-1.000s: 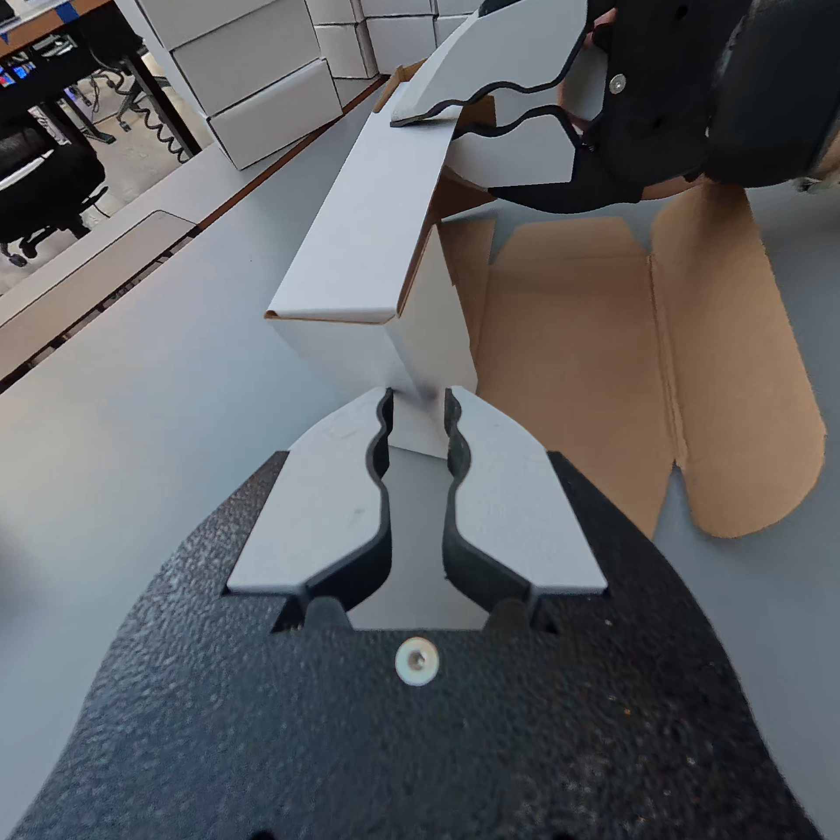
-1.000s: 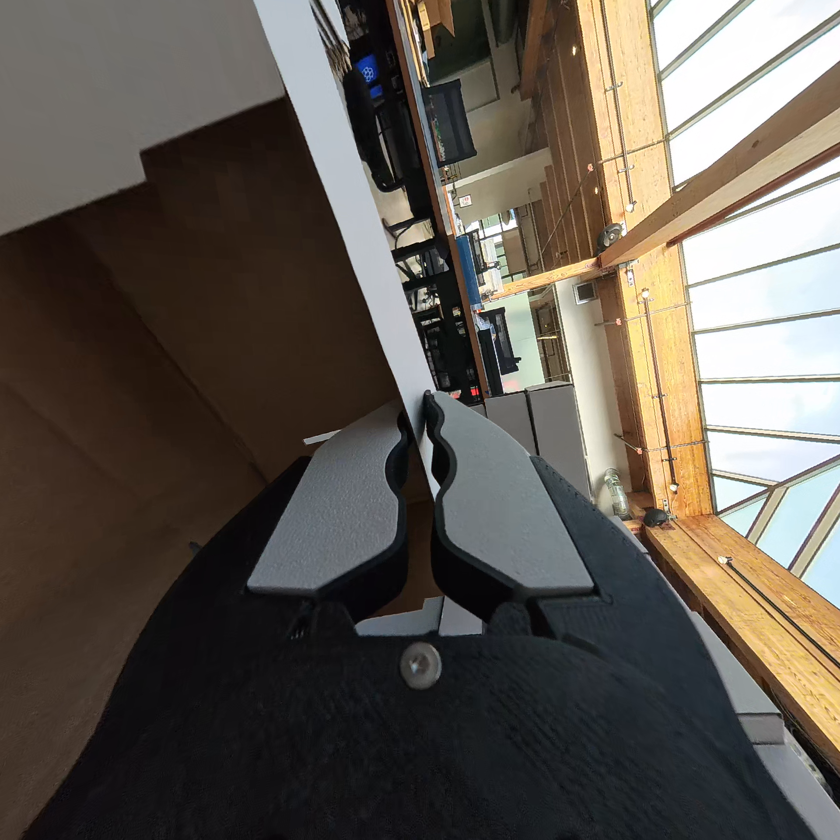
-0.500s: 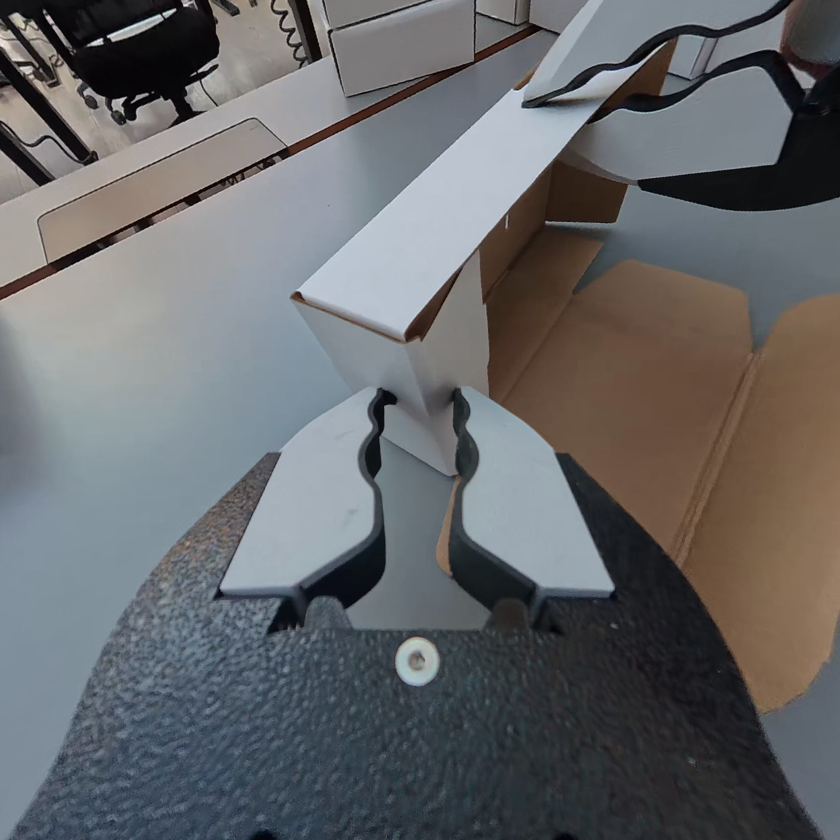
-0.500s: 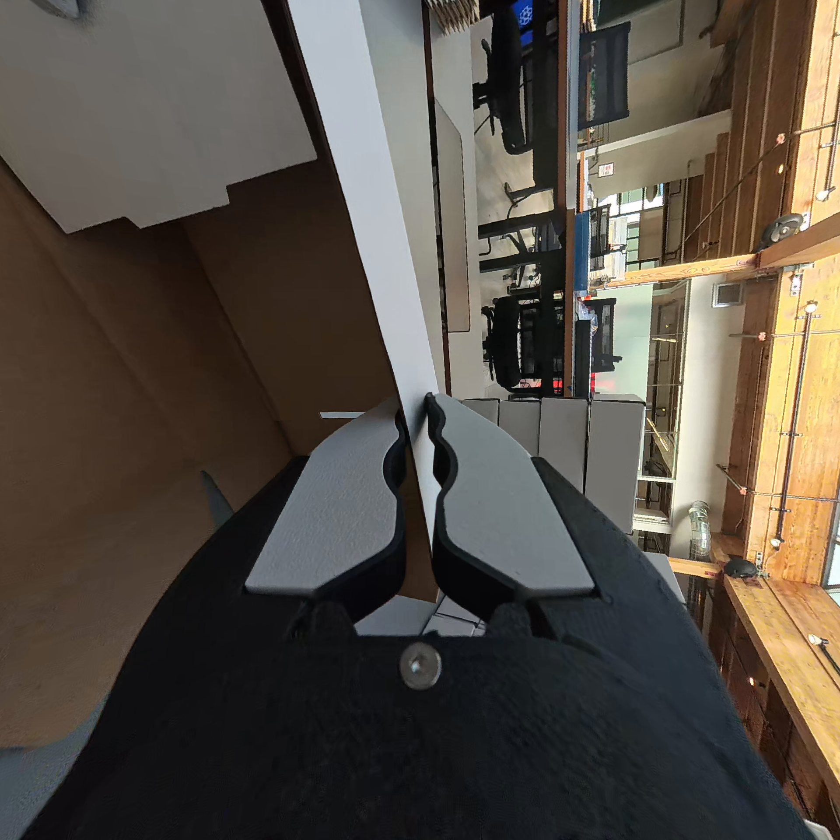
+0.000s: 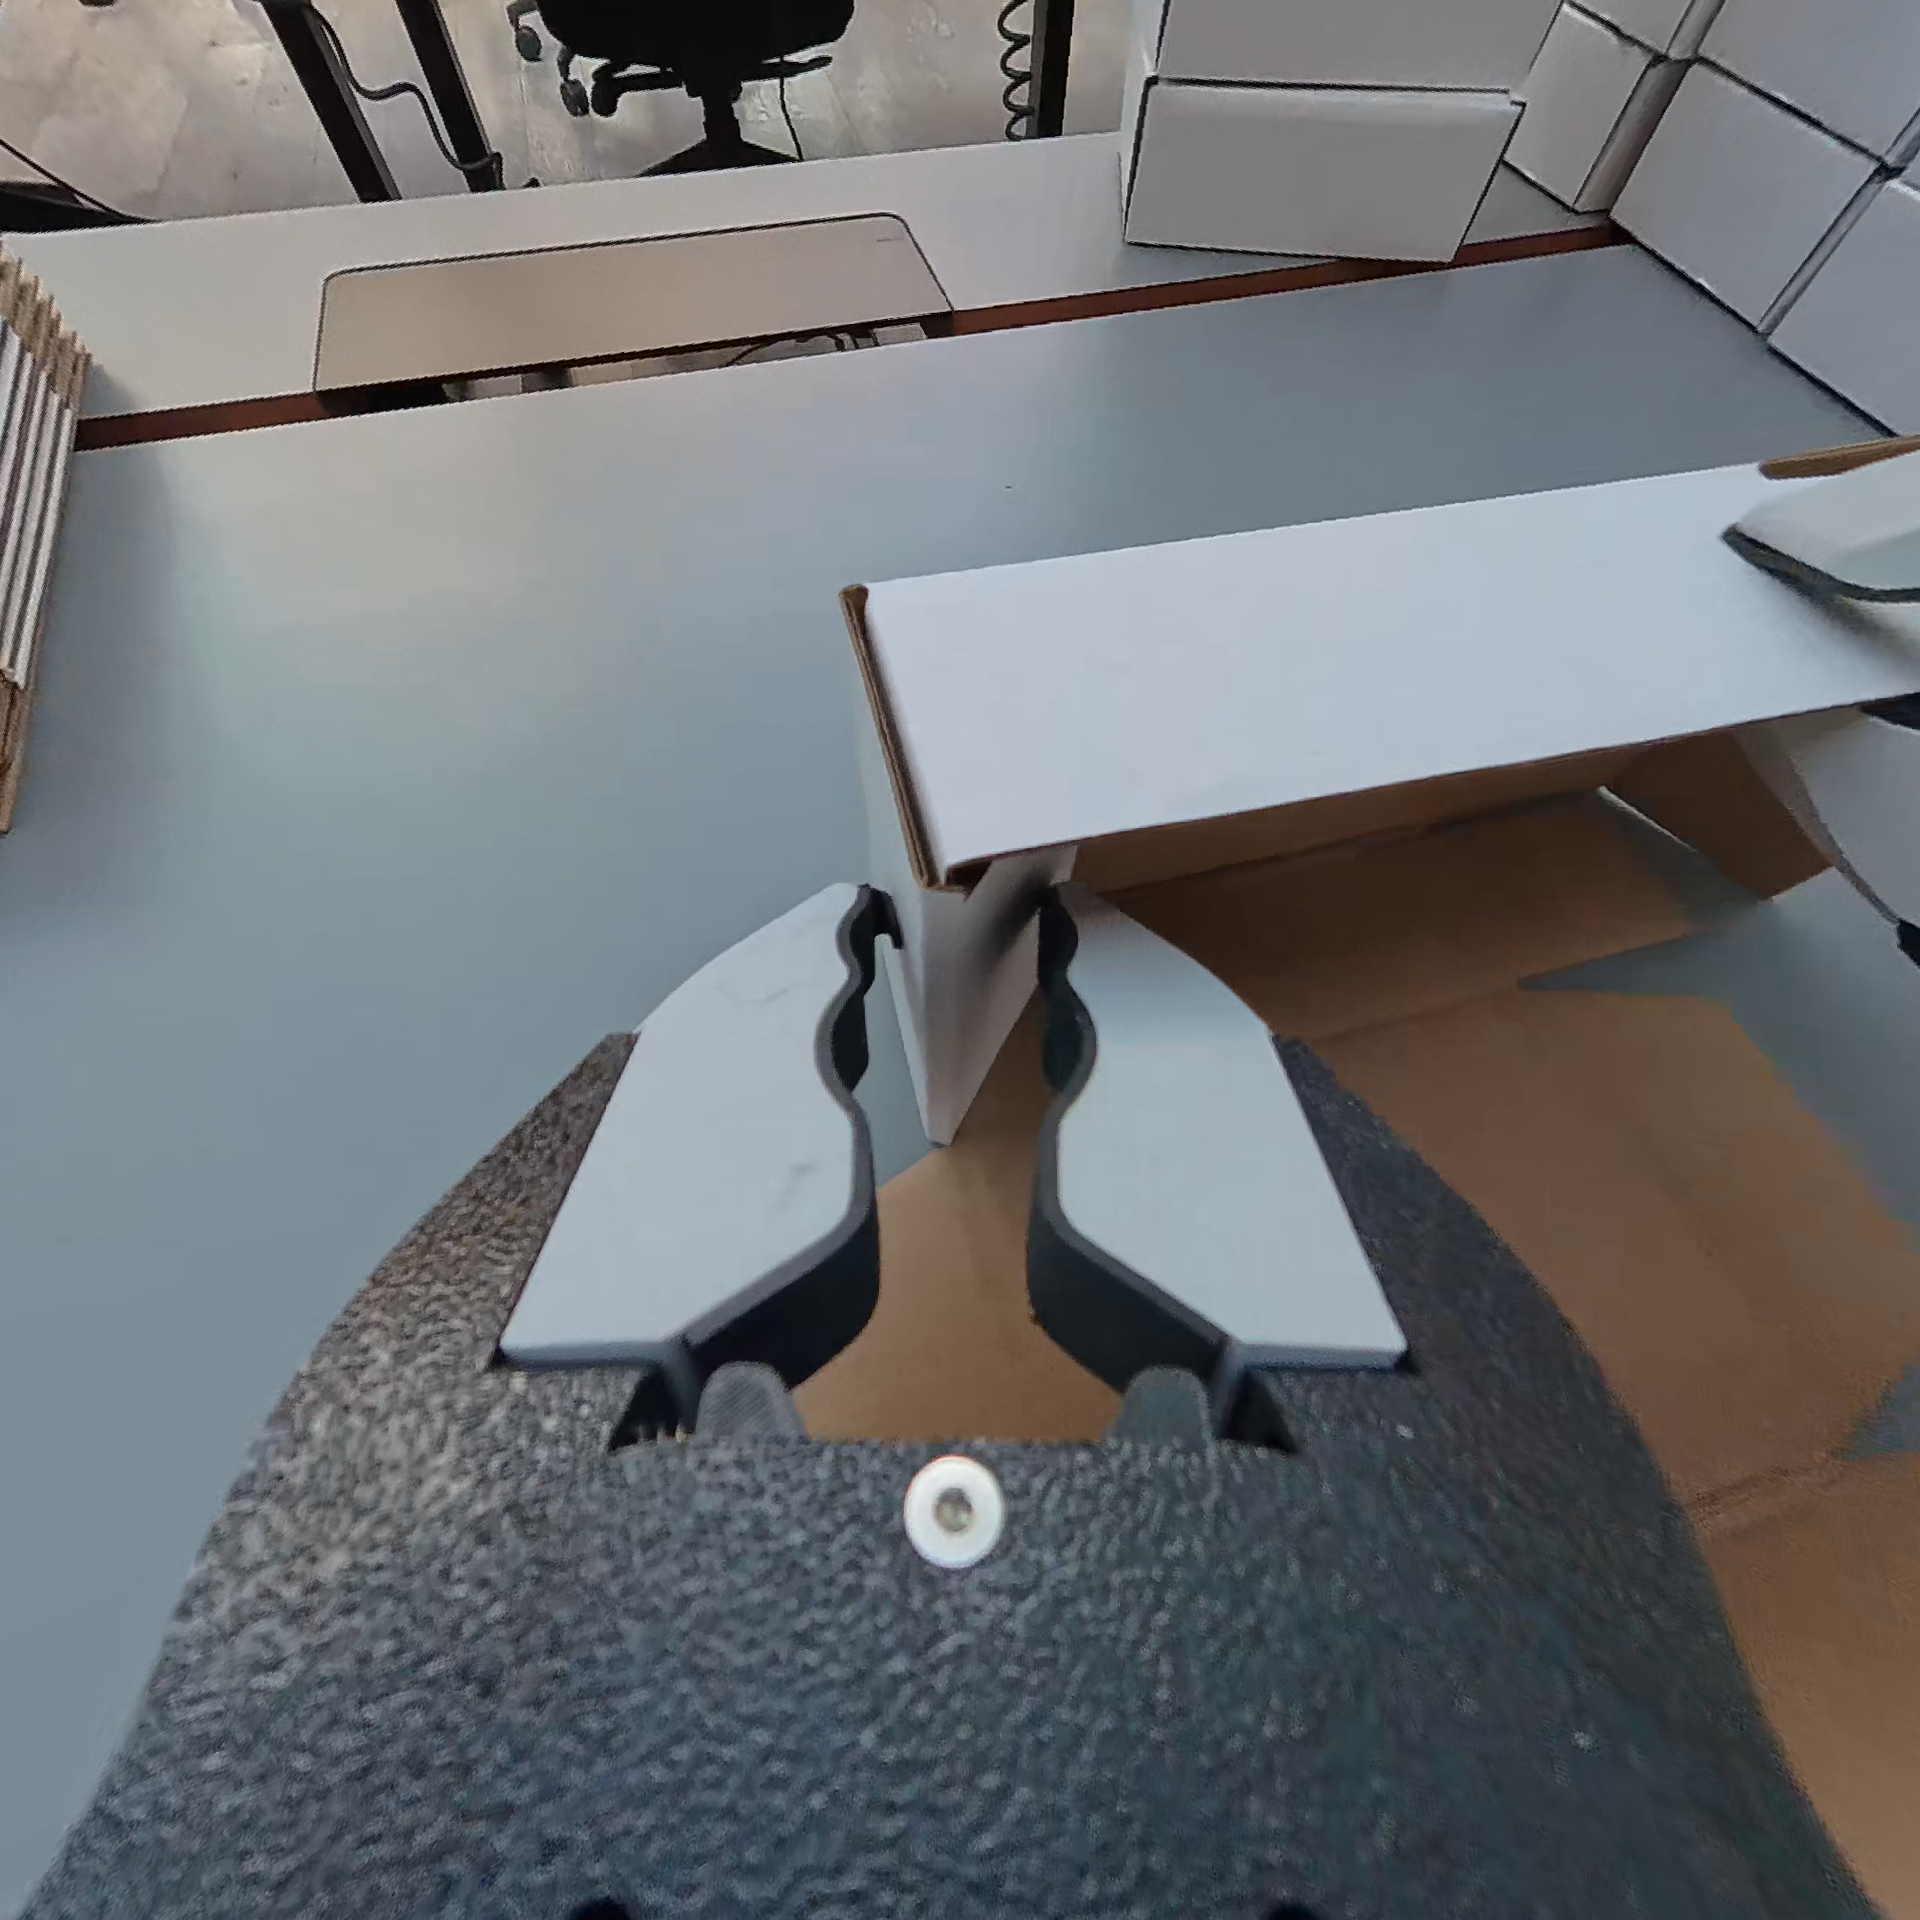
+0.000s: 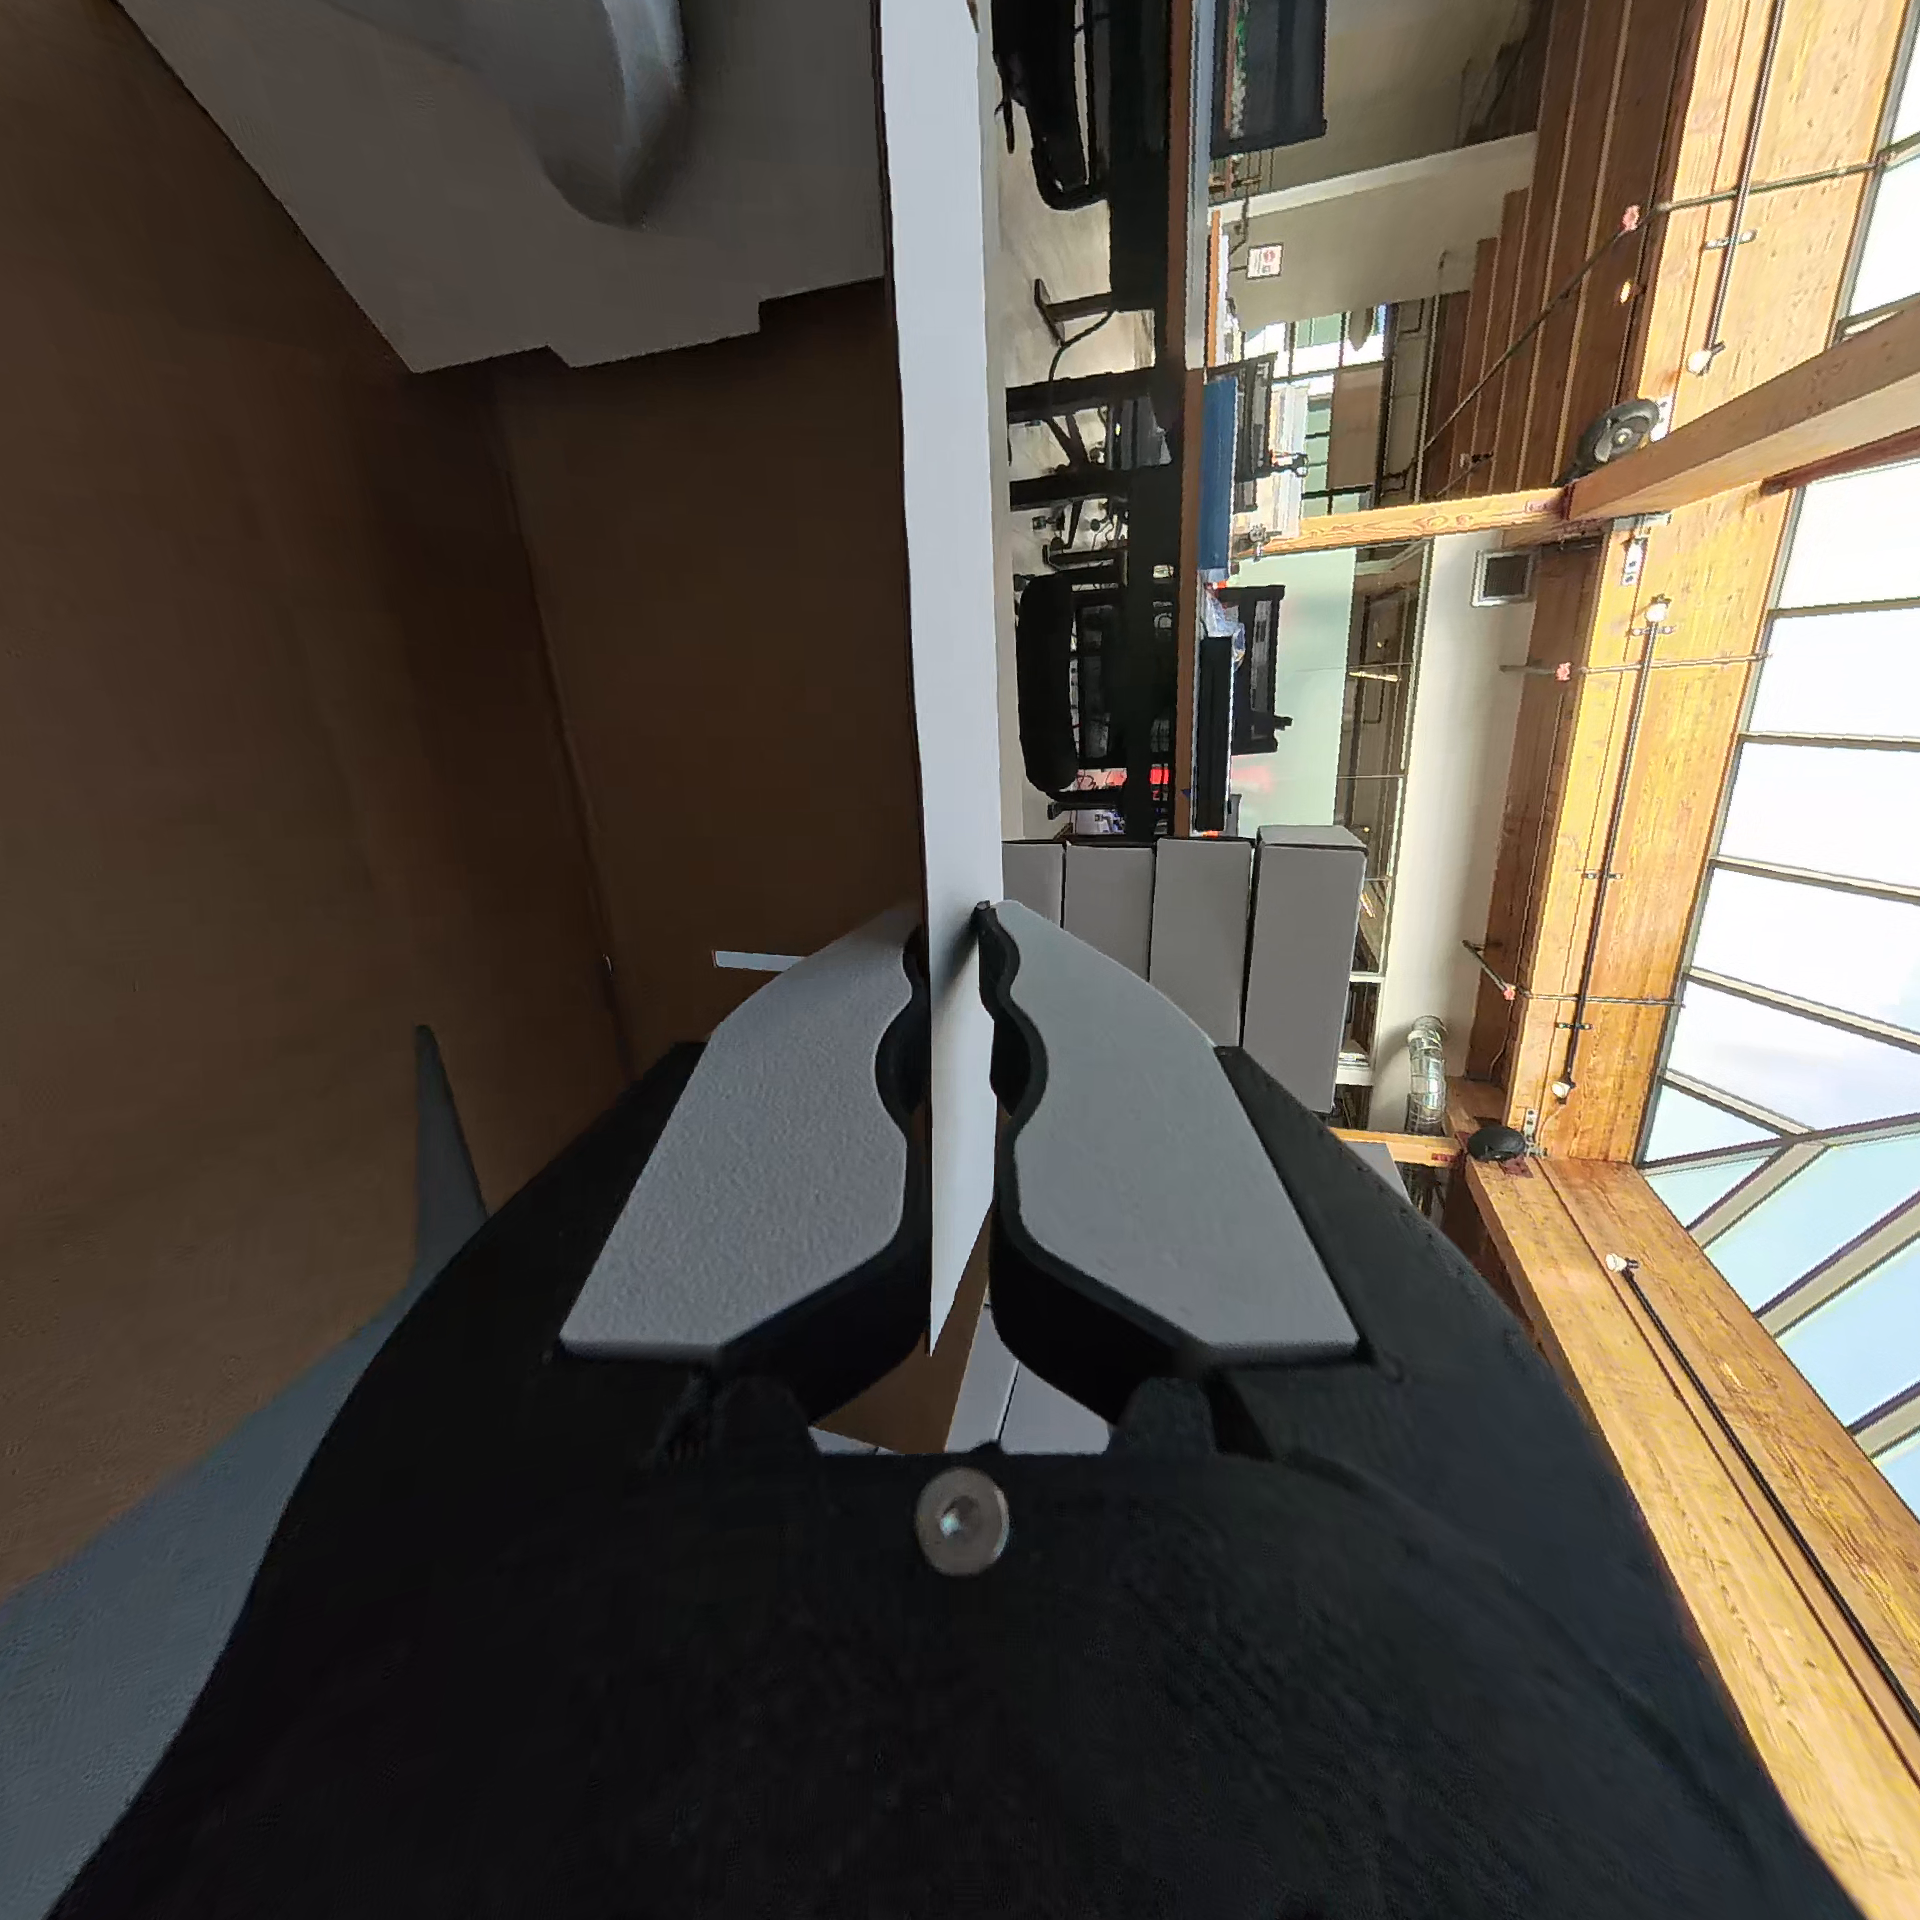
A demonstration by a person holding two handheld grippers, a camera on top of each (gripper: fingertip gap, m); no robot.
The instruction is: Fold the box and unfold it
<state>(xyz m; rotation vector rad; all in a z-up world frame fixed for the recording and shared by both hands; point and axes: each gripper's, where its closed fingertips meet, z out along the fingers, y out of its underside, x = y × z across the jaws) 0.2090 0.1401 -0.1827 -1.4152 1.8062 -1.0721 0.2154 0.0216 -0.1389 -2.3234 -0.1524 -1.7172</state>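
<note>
The box (image 5: 1299, 707) is a cardboard blank, white outside and brown inside, lying partly folded on the grey table (image 5: 416, 727). One long side wall stands up with its top strip folded over. My left gripper (image 5: 966, 914) has its jaws on either side of the near end of that wall and is shut on it. My right gripper (image 6: 951, 925) is shut on the white top strip (image 6: 940, 520) at the other end. One of its fingers (image 5: 1849, 540) shows at the right edge of the left wrist view. The brown inner panels (image 5: 1558, 1143) lie flat to the right.
Closed white boxes (image 5: 1320, 156) are stacked at the back right and also show in the right wrist view (image 6: 1195, 935). A stack of flat cardboard (image 5: 31, 520) stands at the left edge. A second desk and an office chair (image 5: 707, 52) lie beyond the table's far edge.
My left gripper has swung round, so the folded wall now runs across its view toward the right. The right gripper has turned with the strip. Both keep their hold.
</note>
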